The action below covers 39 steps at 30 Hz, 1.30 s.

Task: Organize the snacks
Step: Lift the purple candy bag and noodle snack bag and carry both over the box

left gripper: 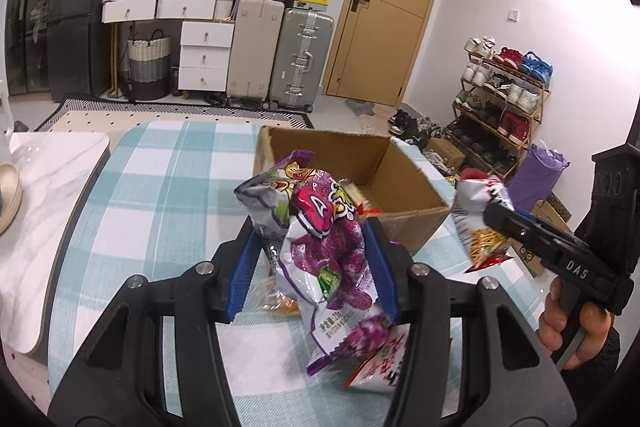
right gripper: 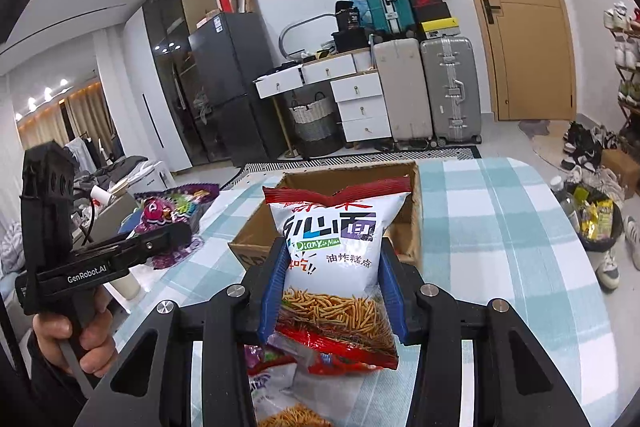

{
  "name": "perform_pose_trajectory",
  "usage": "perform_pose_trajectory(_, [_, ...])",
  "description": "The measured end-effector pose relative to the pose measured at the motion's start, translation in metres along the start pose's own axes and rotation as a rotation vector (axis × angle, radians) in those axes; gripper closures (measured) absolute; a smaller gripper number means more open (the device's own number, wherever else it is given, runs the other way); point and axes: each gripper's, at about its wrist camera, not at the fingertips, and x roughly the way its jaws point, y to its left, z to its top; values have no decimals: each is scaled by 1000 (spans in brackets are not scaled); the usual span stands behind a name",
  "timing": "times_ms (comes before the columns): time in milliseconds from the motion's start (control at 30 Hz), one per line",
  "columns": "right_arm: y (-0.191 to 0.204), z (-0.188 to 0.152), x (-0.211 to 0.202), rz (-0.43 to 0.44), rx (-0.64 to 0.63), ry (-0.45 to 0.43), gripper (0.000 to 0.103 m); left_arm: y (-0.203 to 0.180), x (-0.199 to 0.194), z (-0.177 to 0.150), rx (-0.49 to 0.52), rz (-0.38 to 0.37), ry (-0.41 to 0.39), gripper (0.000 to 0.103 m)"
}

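Note:
My left gripper (left gripper: 314, 267) is shut on a purple snack bag (left gripper: 320, 239) and holds it above the checked tablecloth, just in front of the open cardboard box (left gripper: 400, 167). My right gripper (right gripper: 332, 291) is shut on a white-and-red noodle snack bag (right gripper: 332, 243), held up before the same box (right gripper: 412, 223). The right gripper and its bag (left gripper: 484, 223) show at the right of the left wrist view. The left gripper with the purple bag (right gripper: 172, 211) shows at the left of the right wrist view.
More snack bags lie on the teal checked tablecloth (left gripper: 168, 195) below the grippers (left gripper: 380, 363) (right gripper: 276, 383). A white marble table (left gripper: 44, 211) adjoins on the left. Suitcases, drawers and a shoe rack (left gripper: 504, 99) stand behind.

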Motion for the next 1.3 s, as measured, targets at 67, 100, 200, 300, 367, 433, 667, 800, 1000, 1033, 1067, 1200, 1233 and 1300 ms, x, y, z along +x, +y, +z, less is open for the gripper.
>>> perform_pose_trajectory(67, [2, 3, 3, 6, -6, 0, 59, -8, 3, 7, 13, -3, -2, 55])
perform_pose_trajectory(100, [4, 4, 4, 7, -10, 1, 59, -12, 3, 9, 19, -4, -3, 54])
perform_pose_trajectory(200, [5, 9, 9, 13, -19, 3, 59, -23, 6, 16, 31, -9, -5, 54])
perform_pose_trajectory(300, [5, 12, 12, 13, -18, 5, 59, -31, 11, 23, 39, -13, -3, 54])
perform_pose_trajectory(367, [5, 16, 15, 14, -15, 5, 59, -36, 15, 26, 46, -16, -1, 54])
perform_pose_trajectory(433, [8, 20, 17, 13, -21, 5, 59, -39, 21, 28, 52, -18, 0, 54])
perform_pose_trajectory(667, [8, 30, 27, 21, -23, 8, 59, -44, 42, 40, 52, -18, 14, 54])
perform_pose_trajectory(800, [9, 32, 35, 17, -24, 18, 59, -50, 53, 45, 66, -3, 27, 54])
perform_pose_trajectory(1000, [6, 36, 46, 12, -19, 28, 59, -53, 66, 51, 72, 8, 34, 54])
perform_pose_trajectory(1033, [4, 36, 47, 12, -17, 30, 59, -52, 69, 53, 74, 10, 38, 54])
perform_pose_trajectory(1067, [3, 37, 49, 13, -16, 32, 59, -52, 72, 53, 76, 10, 43, 54])
perform_pose_trajectory(1200, [1, 39, 58, 10, -15, 38, 59, -55, 80, 53, 77, 17, 53, 54])
perform_pose_trajectory(1233, [1, 40, 60, 10, -14, 38, 59, -54, 83, 54, 76, 17, 56, 54])
perform_pose_trajectory(1300, [0, 41, 62, 9, -14, 39, 59, -55, 88, 55, 73, 21, 62, 54])
